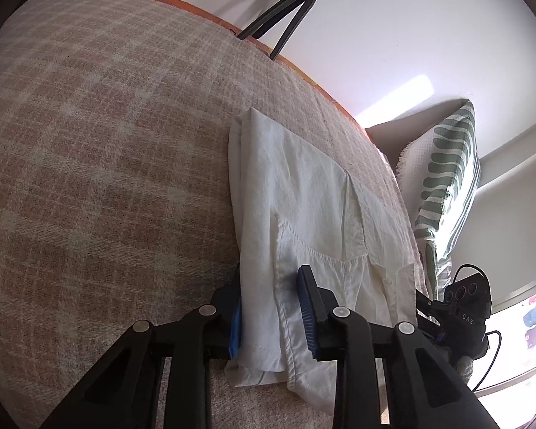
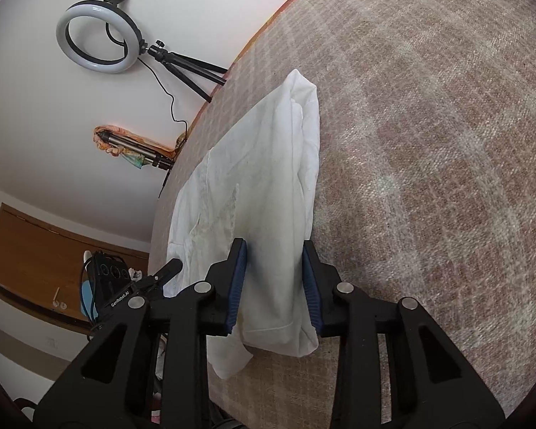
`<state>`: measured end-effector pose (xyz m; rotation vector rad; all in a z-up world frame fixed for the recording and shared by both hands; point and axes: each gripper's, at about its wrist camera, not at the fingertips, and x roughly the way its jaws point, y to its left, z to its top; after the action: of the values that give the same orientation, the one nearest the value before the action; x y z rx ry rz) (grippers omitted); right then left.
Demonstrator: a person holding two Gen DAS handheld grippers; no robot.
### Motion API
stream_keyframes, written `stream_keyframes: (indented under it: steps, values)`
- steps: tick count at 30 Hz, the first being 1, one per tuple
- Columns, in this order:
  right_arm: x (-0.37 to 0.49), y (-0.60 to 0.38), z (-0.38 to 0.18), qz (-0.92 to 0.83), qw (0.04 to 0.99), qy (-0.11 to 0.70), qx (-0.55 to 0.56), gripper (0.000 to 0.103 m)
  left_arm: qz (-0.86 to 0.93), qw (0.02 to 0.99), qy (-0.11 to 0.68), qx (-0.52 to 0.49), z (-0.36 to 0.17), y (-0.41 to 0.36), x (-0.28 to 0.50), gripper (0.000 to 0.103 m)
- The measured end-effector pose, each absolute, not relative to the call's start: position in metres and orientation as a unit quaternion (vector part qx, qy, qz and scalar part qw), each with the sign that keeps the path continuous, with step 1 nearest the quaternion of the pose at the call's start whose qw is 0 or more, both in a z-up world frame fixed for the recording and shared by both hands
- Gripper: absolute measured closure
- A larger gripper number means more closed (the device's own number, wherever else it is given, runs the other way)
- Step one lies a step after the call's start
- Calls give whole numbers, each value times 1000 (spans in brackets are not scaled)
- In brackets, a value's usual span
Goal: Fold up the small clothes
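Observation:
A small white garment [image 1: 303, 207] lies partly folded on a pink-and-cream checked blanket [image 1: 107, 161]. My left gripper [image 1: 269, 286] is open, its blue-padded fingers [image 1: 309, 307] straddling the garment's near edge, one layer between them. In the right wrist view the same garment [image 2: 264, 186] stretches away from me. My right gripper [image 2: 275, 268] is open around its near end, with the cloth lying between the fingers [image 2: 237, 279]. The other gripper's body [image 2: 132, 286] shows at the left of that view.
A green-and-white striped pillow [image 1: 443, 186] stands at the blanket's right edge. A ring light on a tripod [image 2: 96, 35] and a second tripod [image 2: 139, 153] stand by the white wall. A wooden cabinet [image 2: 35, 261] is at lower left.

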<state>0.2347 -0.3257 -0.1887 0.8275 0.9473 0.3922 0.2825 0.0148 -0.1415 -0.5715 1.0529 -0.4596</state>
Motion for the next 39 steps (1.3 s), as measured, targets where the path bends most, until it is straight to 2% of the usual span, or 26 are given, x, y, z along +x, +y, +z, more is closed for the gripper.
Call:
stream_keyframes:
  steps: [2,5,12,23,29,36,39]
  values:
    - [235,-321,-184,179,799,440,369,80,-213,811,484,-251,-137,12,281,87]
    - [234,-311,-173,172,815,437,339,85,-210,826,473,-223,-129,6,277,91]
    - [230,-293,-149,159,845,431,275,90,-206,866,431,-145,-103,-14,257,95]
    - [202,-262,-107,153,883,406,182,92,-220,899,370,-78,-68,-31,217,96]
    - [189,-255,-98,158,886,396,181,93,-231,907,346,-64,-51,-32,202,97]
    - [190,-253,-105,150,880,418,169,93,-237,887,383,-104,-67,-16,212,97]
    - [190,-262,-116,164,865,438,183,89,-241,866,414,-141,-82,2,219,90]
